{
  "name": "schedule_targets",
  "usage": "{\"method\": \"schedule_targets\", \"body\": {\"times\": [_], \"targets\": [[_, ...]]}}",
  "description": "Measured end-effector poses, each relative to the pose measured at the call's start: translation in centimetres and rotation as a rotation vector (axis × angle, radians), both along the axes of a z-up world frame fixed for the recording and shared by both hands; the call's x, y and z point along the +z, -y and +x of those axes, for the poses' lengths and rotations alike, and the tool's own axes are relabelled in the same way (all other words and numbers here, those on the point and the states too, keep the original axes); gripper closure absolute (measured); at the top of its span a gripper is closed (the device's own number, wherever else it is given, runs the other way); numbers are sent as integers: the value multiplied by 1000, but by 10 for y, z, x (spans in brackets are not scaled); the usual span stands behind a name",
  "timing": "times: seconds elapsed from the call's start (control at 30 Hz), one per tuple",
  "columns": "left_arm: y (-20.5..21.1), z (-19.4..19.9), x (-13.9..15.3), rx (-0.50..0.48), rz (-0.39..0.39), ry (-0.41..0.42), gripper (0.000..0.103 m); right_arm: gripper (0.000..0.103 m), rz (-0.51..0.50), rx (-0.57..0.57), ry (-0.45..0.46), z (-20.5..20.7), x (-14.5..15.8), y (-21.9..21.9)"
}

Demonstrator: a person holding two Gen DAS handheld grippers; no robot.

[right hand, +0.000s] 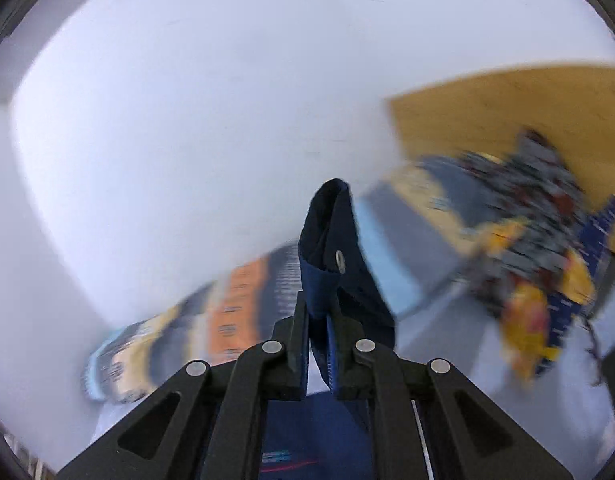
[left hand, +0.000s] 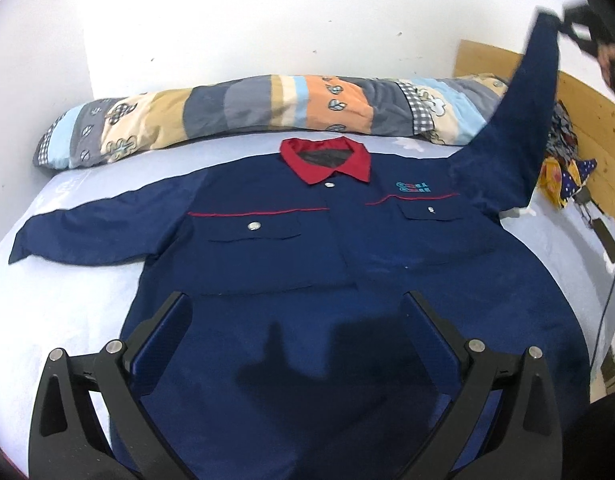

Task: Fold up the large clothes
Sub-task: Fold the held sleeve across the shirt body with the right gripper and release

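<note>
Left wrist view is showing the navy long-sleeved work shirt with red collar [left hand: 327, 248] lying mid-frame on the pale blue bedsheet [left hand: 67, 304]; left gripper [left hand: 295, 300] is hovering, fingers apart, while right gripper [right hand: 317, 316] is clamping its cuff [right hand: 331, 240], lifted upper right.

Our left wrist camera sits low behind the left gripper [left hand: 297, 300], looking forward and down past its spread fingers across the shirt [left hand: 347, 280] toward the quilt [left hand: 247, 112] and wall beyond. Our right wrist camera sits high behind the right gripper [right hand: 317, 320], tilted and blurred, very close to the sleeve [right hand: 331, 240] between its fingers. We see sleeve [left hand: 519, 128], quilt [right hand: 235, 304], headboard [right hand: 507, 120] and right gripper [left hand: 563, 24] in both.
</note>
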State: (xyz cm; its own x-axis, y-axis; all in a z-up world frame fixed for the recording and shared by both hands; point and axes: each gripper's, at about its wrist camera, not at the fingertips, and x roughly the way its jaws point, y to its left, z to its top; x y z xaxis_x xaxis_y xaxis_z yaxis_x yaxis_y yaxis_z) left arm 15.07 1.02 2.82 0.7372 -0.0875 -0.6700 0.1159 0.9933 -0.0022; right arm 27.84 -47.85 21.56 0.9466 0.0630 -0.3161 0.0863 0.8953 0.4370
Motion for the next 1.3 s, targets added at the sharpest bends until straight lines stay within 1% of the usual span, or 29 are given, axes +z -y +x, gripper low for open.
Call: {"method": "schedule_targets", "body": {"times": [0.03,0.07,0.17,0.23,0.27,0.33,0.43,0.5,0.57,0.6,0.63,0.67,0.7,0.73,0.77,0.8,0.83,0.87,0.93,0.97,1.0,1.03,1.07,1.1,1.13,1.17,1.23,1.27,1.3], "targets": [[-4,-2,0,9,-3,0,0,96,-10,27,10,1,11,-20],[-13,-3,1,23,-14,-2,0,96,-23,71,23,3,26,-52],[-34,-6,2,68,-49,-13,0,95,-46,184,46,8,50,-137],[-51,-9,3,101,-80,-26,0,95,-53,264,44,12,50,-191],[-59,-10,3,122,-82,-28,0,95,-67,302,36,15,47,-223],[-69,-14,2,150,-86,-32,0,95,-85,383,8,21,30,-280],[-89,-18,1,192,-103,-41,0,96,-119,479,-69,34,-19,-364],[-98,-20,1,210,-119,-46,0,96,-153,530,-146,44,-69,-418],[-106,-23,3,237,-126,-38,0,96,-209,566,-234,54,-131,-464],[-110,-24,4,248,-126,-33,0,96,-233,575,-276,58,-158,-481],[-112,-24,5,254,-125,-30,0,96,-270,585,-339,62,-197,-501],[-115,-25,6,257,-126,-25,0,96,-291,585,-373,63,-219,-512],[-117,-25,7,259,-128,-22,0,95,-310,581,-409,64,-248,-522],[-118,-24,7,263,-127,-20,0,89,-320,583,-442,62,-270,-524],[-120,-23,6,264,-128,-25,0,86,-314,603,-515,66,-296,-527],[-121,-22,5,263,-135,-33,0,74,-292,620,-572,62,-313,-527],[-121,-21,4,260,-142,-38,0,71,-249,641,-624,64,-328,-523],[-122,-20,4,259,-145,-42,0,71,-192,676,-647,58,-332,-516],[-122,-18,5,256,-144,-44,0,70,-158,725,-625,46,-322,-507],[-123,-18,5,258,-146,-41,0,70,-132,753,-599,36,-311,-495],[-126,-18,6,264,-151,-37,0,61,-105,761,-565,27,-302,-482],[-128,-18,6,270,-160,-37,0,50,-82,754,-531,17,-292,-466],[-130,-18,5,275,-167,-42,0,45,-70,722,-498,4,-283,-441],[-132,-17,4,283,-174,-51,0,37,-61,690,-476,-3,-277,-420],[-134,-17,3,295,-178,-57,0,36,-50,649,-462,-12,-277,-396],[-136,-17,2,302,-183,-63,0,36,-56,590,-473,-23,-278,-368],[-142,-18,0,314,-199,-74,0,36,-84,494,-521,-43,-290,-323],[-145,-19,-1,328,-197,-75,0,36,-108,432,-566,-56,-296,-295],[-149,-19,-3,346,-191,-76,0,36,-129,390,-603,-68,-303,-277]]}}
